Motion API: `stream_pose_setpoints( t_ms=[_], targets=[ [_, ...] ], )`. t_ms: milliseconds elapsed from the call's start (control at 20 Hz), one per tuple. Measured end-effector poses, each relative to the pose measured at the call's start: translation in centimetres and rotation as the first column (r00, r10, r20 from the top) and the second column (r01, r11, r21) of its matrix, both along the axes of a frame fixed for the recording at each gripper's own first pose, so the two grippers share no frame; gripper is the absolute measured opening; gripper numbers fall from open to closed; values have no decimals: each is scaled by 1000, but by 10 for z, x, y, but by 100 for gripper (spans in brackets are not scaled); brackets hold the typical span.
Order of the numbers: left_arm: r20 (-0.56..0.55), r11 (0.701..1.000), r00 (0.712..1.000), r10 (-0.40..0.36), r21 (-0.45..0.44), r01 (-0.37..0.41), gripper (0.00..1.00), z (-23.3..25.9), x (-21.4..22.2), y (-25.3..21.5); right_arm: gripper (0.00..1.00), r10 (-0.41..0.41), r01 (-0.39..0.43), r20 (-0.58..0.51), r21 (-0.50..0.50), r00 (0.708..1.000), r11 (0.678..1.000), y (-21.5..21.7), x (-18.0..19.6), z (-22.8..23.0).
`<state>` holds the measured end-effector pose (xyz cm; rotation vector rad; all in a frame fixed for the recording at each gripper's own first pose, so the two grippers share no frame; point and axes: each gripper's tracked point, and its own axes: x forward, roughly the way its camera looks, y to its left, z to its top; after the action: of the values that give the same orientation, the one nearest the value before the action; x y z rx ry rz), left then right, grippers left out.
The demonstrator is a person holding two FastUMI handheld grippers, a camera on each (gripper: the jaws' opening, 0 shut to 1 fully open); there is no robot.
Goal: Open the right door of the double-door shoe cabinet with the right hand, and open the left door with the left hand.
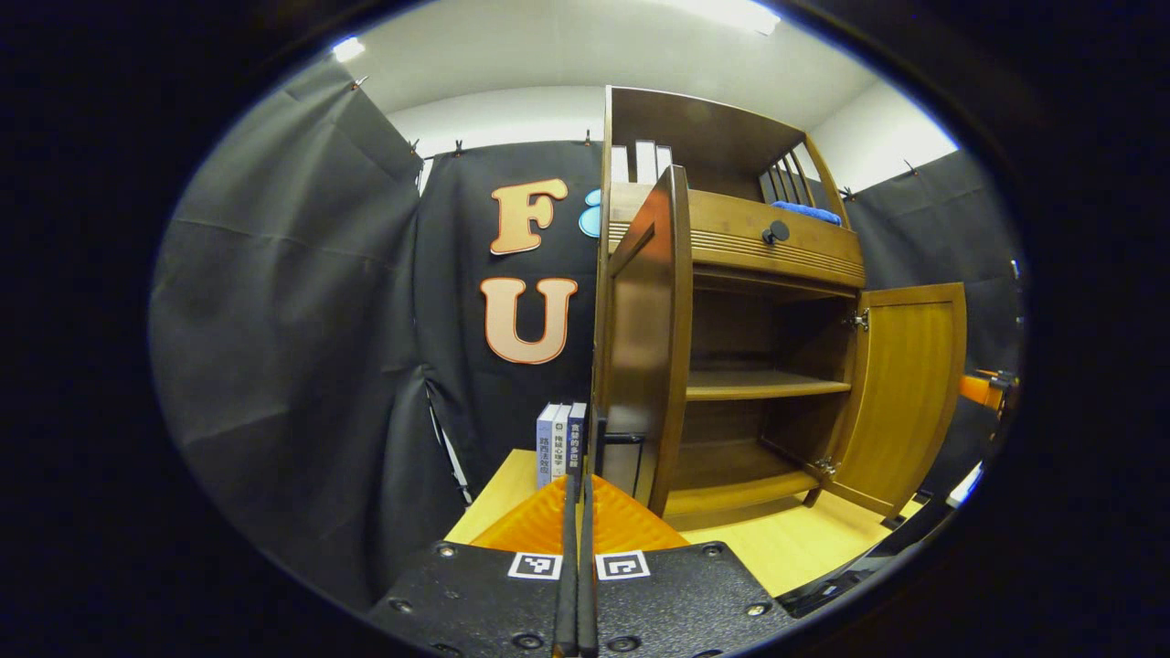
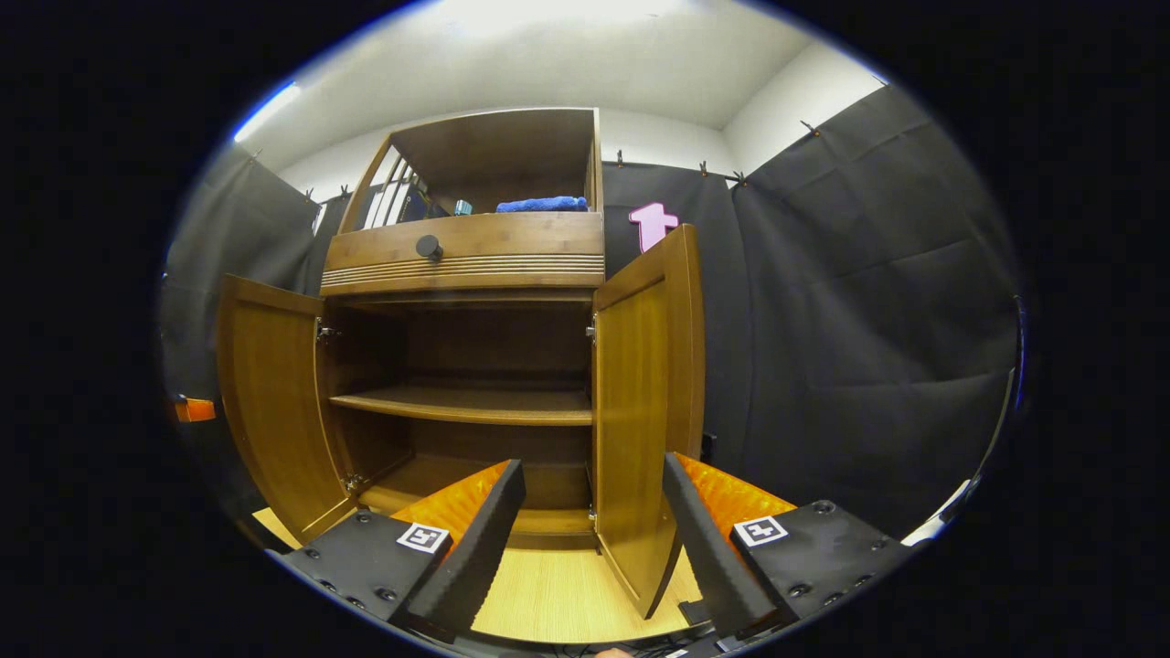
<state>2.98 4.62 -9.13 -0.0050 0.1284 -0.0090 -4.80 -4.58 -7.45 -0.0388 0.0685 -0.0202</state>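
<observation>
The wooden shoe cabinet stands with both lower doors swung open, and its inner shelf is bare. In the left gripper view the left door is edge-on just right of my left gripper, which is shut with nothing between its fingers. The right door hangs open farther off. In the right gripper view the right door stands open ahead of my right gripper, whose fingers are wide apart and hold nothing. The left door is open at the left.
A drawer with a dark knob sits above the doors, and a blue cloth lies on the top shelf. Three books stand left of the cabinet on the light wooden surface. Black cloth walls close in all around.
</observation>
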Motion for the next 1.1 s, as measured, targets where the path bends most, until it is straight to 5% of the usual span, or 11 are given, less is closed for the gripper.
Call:
stream_pose_setpoints(
  t_ms=[50, 150, 400, 600, 850, 1050, 1100],
  targets=[
    [0, 1000, 1000, -6, 0, 6, 7, 2, 0, -3, 92, 0, 0, -1, 1, 1000, 1000, -1, -1, 1],
    [-16, 1000, 1000, -2, 11, 2, 2, 4, 0, -5, 92, -6, 6, 0, 5, 1000, 1000, -6, -2, 1],
    [9, 1000, 1000, -2, 4, 2, 33, 21, -3, -12, 98, -27, 27, 0, -1, 1000, 1000, -16, -3, 8],
    [48, 1000, 999, -3, -16, 4, 40, 39, -4, -17, 92, -33, 33, 3, 6, 999, 999, -23, -4, 13],
    [80, 1000, 997, -14, -14, 16, 63, 60, -6, -30, 92, -62, 62, 23, 20, 998, 998, -40, -5, 23],
    [90, 999, 995, -36, -20, 38, 64, 69, -7, -40, 98, -75, 74, 34, 23, 997, 997, -48, -7, 29],
    [93, 999, 995, -33, -18, 34, 64, 72, -8, -40, 92, -76, 75, 36, 25, 996, 997, -49, -7, 29]
  ],
)
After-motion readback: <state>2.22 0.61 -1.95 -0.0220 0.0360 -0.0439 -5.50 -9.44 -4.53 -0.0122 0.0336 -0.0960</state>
